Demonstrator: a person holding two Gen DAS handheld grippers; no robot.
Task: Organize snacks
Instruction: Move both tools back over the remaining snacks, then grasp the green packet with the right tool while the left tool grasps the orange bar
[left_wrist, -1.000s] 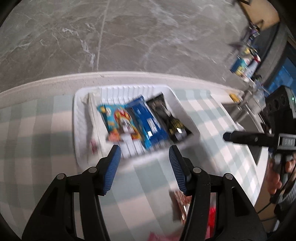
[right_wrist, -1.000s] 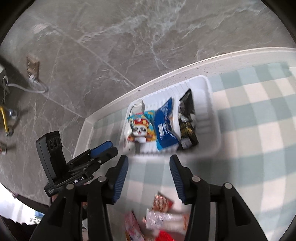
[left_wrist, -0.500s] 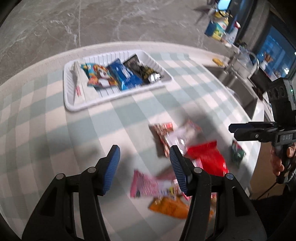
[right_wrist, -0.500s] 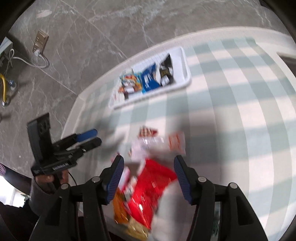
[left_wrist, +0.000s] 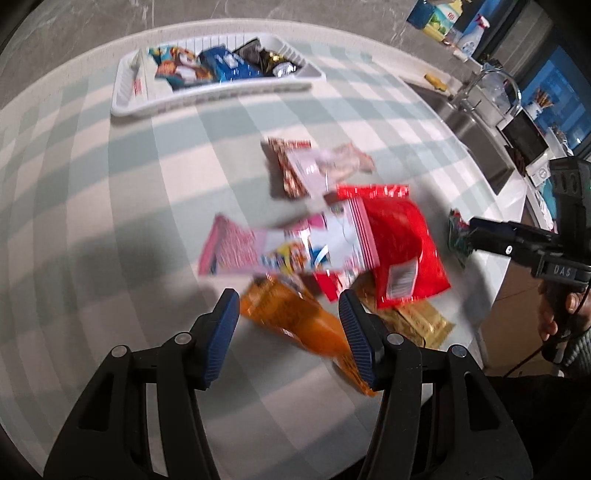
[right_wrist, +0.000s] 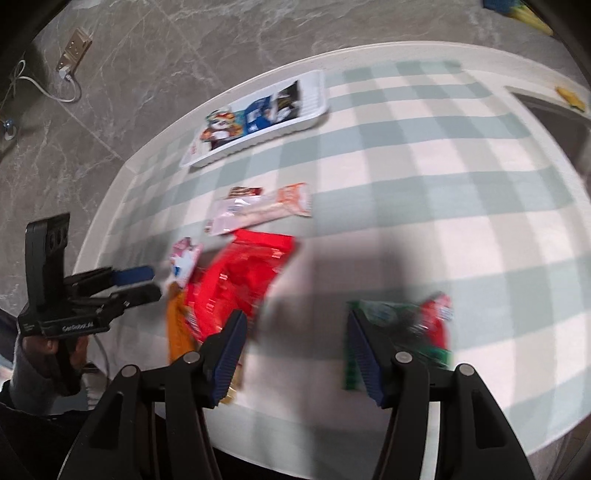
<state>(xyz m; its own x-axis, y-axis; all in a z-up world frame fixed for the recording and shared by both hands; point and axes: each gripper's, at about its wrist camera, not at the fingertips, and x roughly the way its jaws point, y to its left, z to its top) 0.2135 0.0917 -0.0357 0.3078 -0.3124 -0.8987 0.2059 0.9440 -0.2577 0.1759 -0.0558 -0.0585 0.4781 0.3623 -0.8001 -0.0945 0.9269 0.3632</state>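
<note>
A white tray (left_wrist: 122, 79) at the far side of the checked table holds several snack packets; it also shows in the right wrist view (right_wrist: 314, 98). Loose packets lie nearer: a red bag (left_wrist: 400, 236), a pink packet (left_wrist: 258, 245), an orange packet (left_wrist: 295, 314), a gold one (left_wrist: 417, 319) and a pale sausage packet (right_wrist: 258, 210). My left gripper (left_wrist: 286, 334) is open and empty just above the orange packet. My right gripper (right_wrist: 295, 354) is open and empty, with a green and red packet (right_wrist: 410, 325) by its right finger and the red bag (right_wrist: 240, 284) to its left.
A sink with a tap (left_wrist: 476, 96) lies at the table's right end, with bottles and boxes (left_wrist: 443, 18) behind it. The table's near edge runs just under both grippers. A wall socket with a cable (right_wrist: 72, 51) sits on the grey floor side.
Both grippers have pulled back from the tray toward the near edge of the table. The loose packets have come into view under them. Both stay open and empty.
</note>
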